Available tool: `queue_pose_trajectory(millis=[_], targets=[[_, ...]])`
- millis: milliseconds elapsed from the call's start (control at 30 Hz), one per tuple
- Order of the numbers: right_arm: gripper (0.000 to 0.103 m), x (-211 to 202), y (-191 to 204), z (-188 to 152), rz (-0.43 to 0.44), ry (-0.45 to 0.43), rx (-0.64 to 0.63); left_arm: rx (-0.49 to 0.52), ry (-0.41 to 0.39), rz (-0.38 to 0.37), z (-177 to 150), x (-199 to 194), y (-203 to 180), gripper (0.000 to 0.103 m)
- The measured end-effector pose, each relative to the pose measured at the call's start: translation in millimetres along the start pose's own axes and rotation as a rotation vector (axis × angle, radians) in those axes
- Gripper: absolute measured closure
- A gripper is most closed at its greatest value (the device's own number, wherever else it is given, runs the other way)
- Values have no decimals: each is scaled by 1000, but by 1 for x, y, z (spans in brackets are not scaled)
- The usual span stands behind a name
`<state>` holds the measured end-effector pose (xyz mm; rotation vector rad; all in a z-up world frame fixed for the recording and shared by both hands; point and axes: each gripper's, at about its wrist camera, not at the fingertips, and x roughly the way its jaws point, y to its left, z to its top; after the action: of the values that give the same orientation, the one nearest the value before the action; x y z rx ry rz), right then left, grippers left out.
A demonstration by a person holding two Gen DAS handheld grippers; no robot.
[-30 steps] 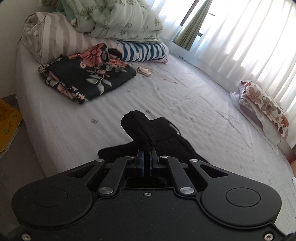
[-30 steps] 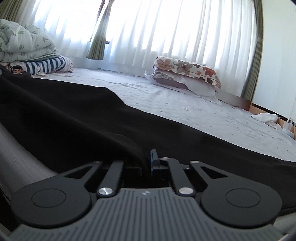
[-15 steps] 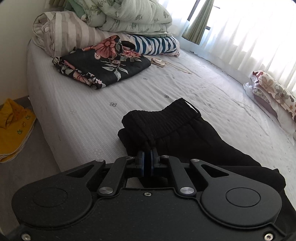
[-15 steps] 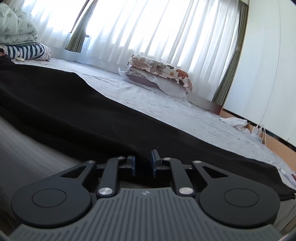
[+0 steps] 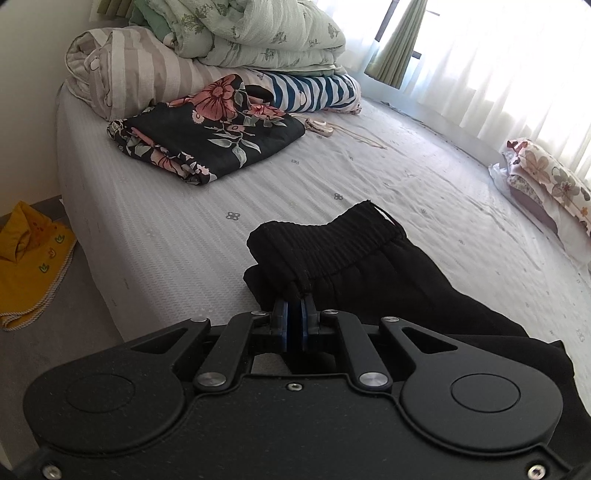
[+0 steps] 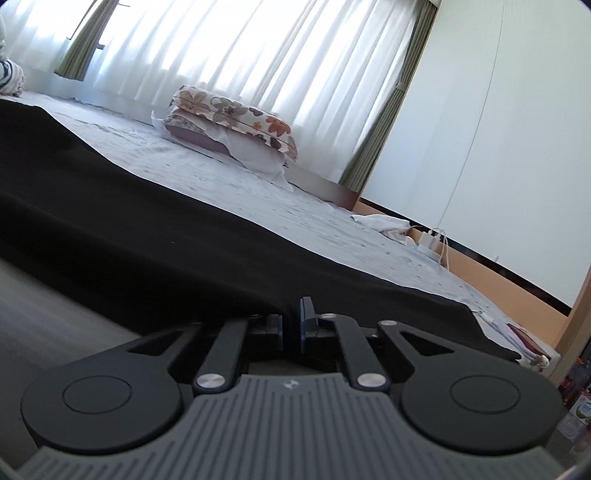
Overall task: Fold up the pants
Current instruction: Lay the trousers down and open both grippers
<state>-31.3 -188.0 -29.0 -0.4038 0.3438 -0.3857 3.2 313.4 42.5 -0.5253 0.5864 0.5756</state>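
Note:
Black pants (image 5: 369, 269) lie on the white bed near its front edge, the ribbed waistband toward the left. My left gripper (image 5: 294, 314) is shut on the waistband's near edge. In the right wrist view the pants (image 6: 147, 229) stretch as a long dark band across the bed. My right gripper (image 6: 291, 321) sits low at the pants' near edge, its blue pads a small gap apart; the black cloth lies over the left fingertip, and I cannot tell whether it is pinched.
A floral dark garment (image 5: 207, 140) lies folded at the bed's far left, with stacked quilts (image 5: 240, 33) and a striped roll (image 5: 314, 92) behind. Floral pillows (image 6: 236, 122) lie by the curtains. A yellow cloth (image 5: 26, 258) lies on the floor.
The left gripper has carried the waistband out onto the bed, where the pants now lie flatter. The right gripper has slid along the pants toward the leg end, and its pads have parted slightly.

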Motion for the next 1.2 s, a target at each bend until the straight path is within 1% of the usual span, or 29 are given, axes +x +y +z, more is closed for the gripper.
queue_pose_trajectory(millis=[267,467,567,633,667,767,800,867,900,967,1000,1033,1067,1100,1133,1167,1200], targets=[[92,20,-44,-17,-142,79,27,15,2,26,-4,3,-1,95],[92,45,-91,-28,-253,169,128,25,7,70,-4,10,-5,91],[92,55,-114,-37,-313,200,153,30,8,90,-3,12,-8,90],[91,65,-138,-47,-367,223,190,26,9,103,-2,13,-9,89],[91,69,-151,-51,-391,238,231,26,8,111,-1,14,-10,89],[91,79,-198,-63,-443,305,443,35,11,132,2,18,-13,88],[91,81,-212,-68,-455,315,517,36,12,139,3,19,-14,87],[91,85,-229,-74,-479,320,598,35,14,148,5,21,-15,86],[91,85,-235,-77,-491,321,627,36,14,154,5,21,-16,83],[89,82,-245,-84,-520,319,692,36,12,178,5,21,-16,70],[89,79,-249,-86,-534,304,731,26,16,194,5,20,-16,62],[80,74,-251,-87,-548,280,760,12,18,203,5,19,-15,55],[72,69,-252,-86,-557,244,780,9,17,203,5,16,-16,51],[64,65,-252,-82,-560,213,788,16,9,194,6,12,-19,45],[50,59,-250,-79,-553,184,789,24,-7,181,6,8,-22,38],[46,57,-249,-76,-538,159,785,35,-29,170,6,2,-27,35],[45,53,-246,-71,-515,137,776,53,-55,160,6,-5,-33,27]])
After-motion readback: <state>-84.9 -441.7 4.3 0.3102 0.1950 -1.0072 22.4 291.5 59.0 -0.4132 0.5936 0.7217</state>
